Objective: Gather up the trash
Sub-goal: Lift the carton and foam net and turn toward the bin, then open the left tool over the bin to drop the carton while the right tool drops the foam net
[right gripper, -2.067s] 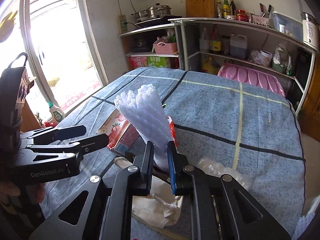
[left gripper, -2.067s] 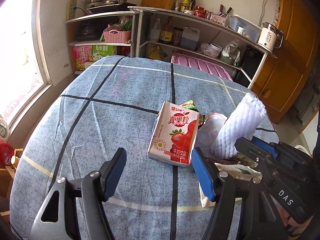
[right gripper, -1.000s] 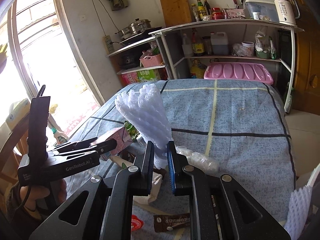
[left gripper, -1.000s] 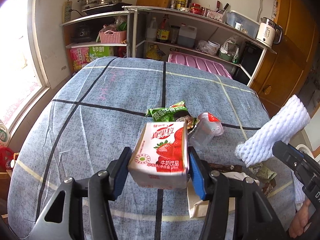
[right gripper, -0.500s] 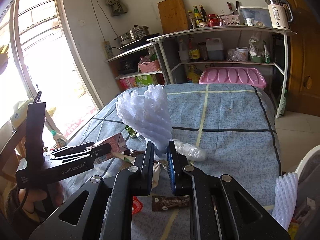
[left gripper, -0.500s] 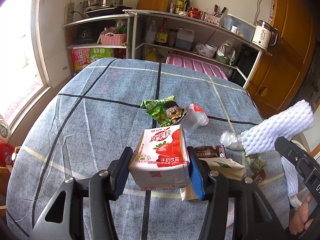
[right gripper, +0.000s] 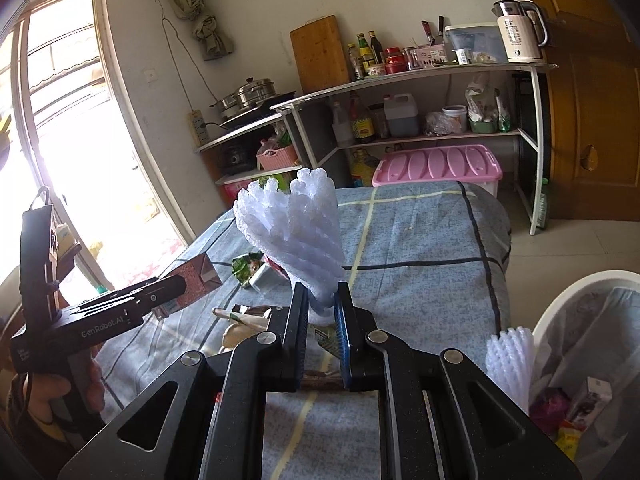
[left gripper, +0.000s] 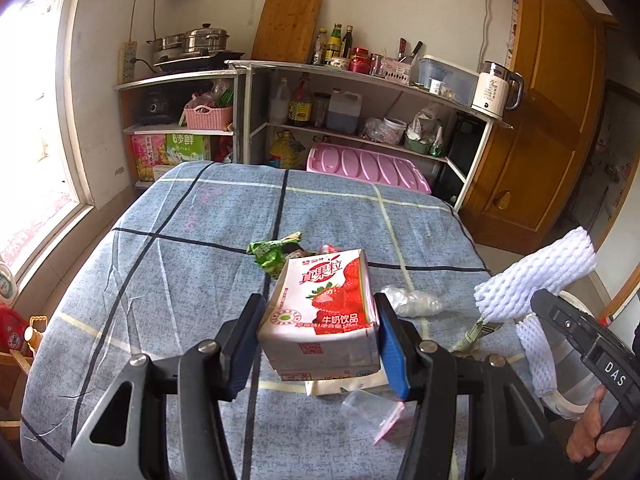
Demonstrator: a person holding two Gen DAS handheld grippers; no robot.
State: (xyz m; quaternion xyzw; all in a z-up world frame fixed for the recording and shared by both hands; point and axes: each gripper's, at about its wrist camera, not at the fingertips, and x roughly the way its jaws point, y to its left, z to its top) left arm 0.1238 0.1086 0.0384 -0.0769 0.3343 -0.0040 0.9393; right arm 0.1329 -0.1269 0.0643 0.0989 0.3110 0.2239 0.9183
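Note:
My left gripper is shut on a strawberry milk carton and holds it above the blue checked table. My right gripper is shut on a white foam fruit net, held upright above the table's near right part; the net also shows in the left wrist view. A white trash bin with a clear liner stands at the right, holding another foam net and wrappers. A green snack wrapper, a crumpled clear plastic piece, a clear cup and a paper bag lie on the table.
Shelves with bottles, pots and a pink lidded box stand behind the table. A wooden door is at the right and a bright window at the left. A brown wrapper lies on the table near the left gripper.
My left gripper closed on the milk carton, lifted it and drew back from the table. My right gripper carried the foam net back and to the right, and the trash bin has come into its view.

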